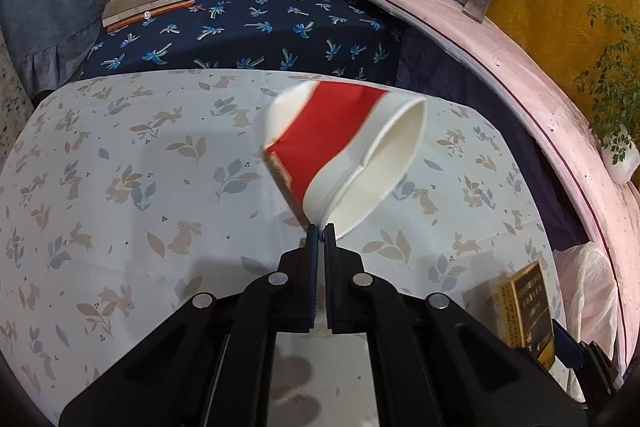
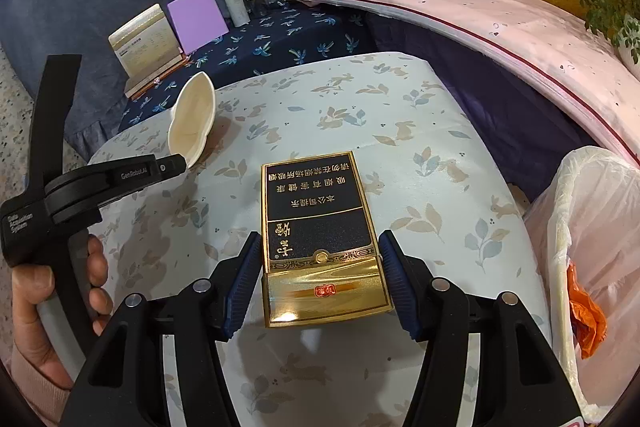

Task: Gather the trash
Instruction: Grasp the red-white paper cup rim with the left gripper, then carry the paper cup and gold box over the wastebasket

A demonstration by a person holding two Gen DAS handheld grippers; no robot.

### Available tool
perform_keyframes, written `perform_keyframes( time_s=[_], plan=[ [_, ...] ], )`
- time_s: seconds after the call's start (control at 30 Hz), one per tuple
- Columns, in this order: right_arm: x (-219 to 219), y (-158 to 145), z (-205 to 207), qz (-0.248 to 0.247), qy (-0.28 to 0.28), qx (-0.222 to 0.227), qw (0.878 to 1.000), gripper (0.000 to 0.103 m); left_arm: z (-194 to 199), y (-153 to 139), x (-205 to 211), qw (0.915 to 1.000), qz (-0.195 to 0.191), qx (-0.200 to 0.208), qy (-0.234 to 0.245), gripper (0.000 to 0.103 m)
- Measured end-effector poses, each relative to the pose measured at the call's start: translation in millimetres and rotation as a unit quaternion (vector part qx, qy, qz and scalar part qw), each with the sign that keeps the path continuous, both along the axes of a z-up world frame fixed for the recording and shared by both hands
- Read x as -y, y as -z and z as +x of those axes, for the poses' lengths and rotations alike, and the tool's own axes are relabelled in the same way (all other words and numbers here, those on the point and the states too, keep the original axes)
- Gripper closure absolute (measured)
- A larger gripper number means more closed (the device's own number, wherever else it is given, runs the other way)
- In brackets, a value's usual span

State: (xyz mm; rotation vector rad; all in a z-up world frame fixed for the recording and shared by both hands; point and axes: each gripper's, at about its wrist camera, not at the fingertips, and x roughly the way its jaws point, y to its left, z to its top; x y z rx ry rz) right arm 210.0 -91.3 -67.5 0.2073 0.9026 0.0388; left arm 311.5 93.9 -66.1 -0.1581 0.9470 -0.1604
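Both pieces of trash are picked up, and neither is in the bag yet. The left gripper (image 1: 320, 227) has its jaws pressed together on the rim of the crushed red-and-white paper cup (image 1: 340, 155), pinching one fold of the wall; the cup hangs tilted above the table (image 1: 120, 187), its flattened mouth turned toward three o'clock in the left wrist view. From the right wrist view the same cup (image 2: 191, 119) shows at about ten o'clock, clear of the rabbit-print cloth, with a person's hand (image 2: 48, 291) around the handle at eight o'clock.

The right gripper (image 2: 320, 275) is spread to the width of the gold-and-black cigarette box (image 2: 320, 227), its blue pads touching the box's two long sides near the lid end. I judge the box held rather than just flanked, since in the left wrist view it (image 1: 524, 311) stands up off the cloth at four o'clock.

The trash bag (image 2: 592, 227), pale plastic, stands open past the table's edge at three o'clock, with an orange wrapper (image 2: 584, 315) already inside. So one item looks collected and two are in hand. What remains, I'd say, is carrying the cup and box over the bag's mouth and letting go. I see no other loose trash on the cloth.
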Motion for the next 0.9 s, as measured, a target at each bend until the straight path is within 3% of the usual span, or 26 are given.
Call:
perform_keyframes(
  time_s=[0.53, 0.9],
  plan=[
    [14.0, -32.3, -36.8, 0.002, 0.018, 0.034, 0.999, 0.046, -72.0, -28.6, 33.8, 0.9988, -0.011, 0.012, 0.047, 0.101],
    [61.6, -52.0, -80.3, -0.001, 0.061, 0.056, 0.997, 0.046, -117.4, -47.3, 89.2, 0.9943, -0.015, 0.024, 0.103, 0.101]
  ],
)
